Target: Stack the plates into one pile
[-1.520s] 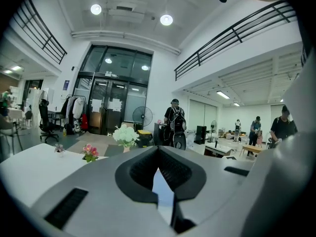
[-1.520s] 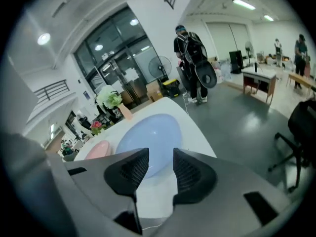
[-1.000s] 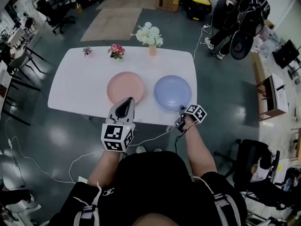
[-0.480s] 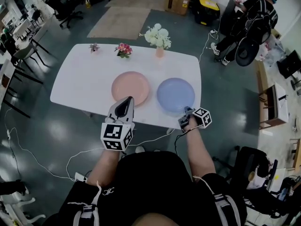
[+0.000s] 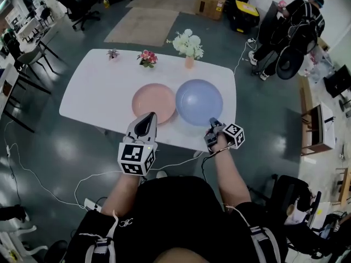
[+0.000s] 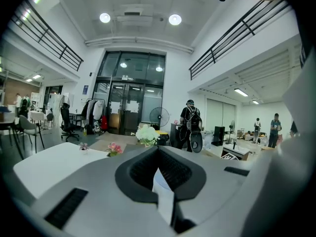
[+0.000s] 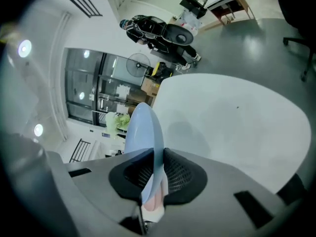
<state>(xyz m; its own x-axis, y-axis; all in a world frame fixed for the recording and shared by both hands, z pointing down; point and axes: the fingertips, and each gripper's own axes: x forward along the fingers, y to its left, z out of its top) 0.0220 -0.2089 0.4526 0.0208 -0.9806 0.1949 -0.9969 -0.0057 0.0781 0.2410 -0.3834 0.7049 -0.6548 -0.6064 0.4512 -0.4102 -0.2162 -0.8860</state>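
A pink plate [image 5: 149, 102] lies flat on the white table [image 5: 93, 92]. My right gripper [image 5: 211, 124] is shut on the near rim of a blue plate [image 5: 199, 101] and holds it tilted above the table; its left edge overlaps the pink plate's right rim. In the right gripper view the blue plate [image 7: 143, 127] stands edge-on between the dark pads of that gripper [image 7: 157, 169]. My left gripper [image 5: 147, 118] hovers at the pink plate's near edge, its jaws drawn together with nothing held. The left gripper [image 6: 159, 174] in its own view points level across the table [image 6: 54, 159].
A vase of white flowers [image 5: 186, 44], a pink posy [image 5: 147, 57] and a tiny plant [image 5: 113, 53] line the table's far edge. A person [image 5: 293, 21] sits beyond the table at the back right. Chairs and cables surround the table on the floor.
The blue plate has come up off the table in the right gripper, tilted and shifted left until it overlaps the pink plate. The left gripper has hardly moved.
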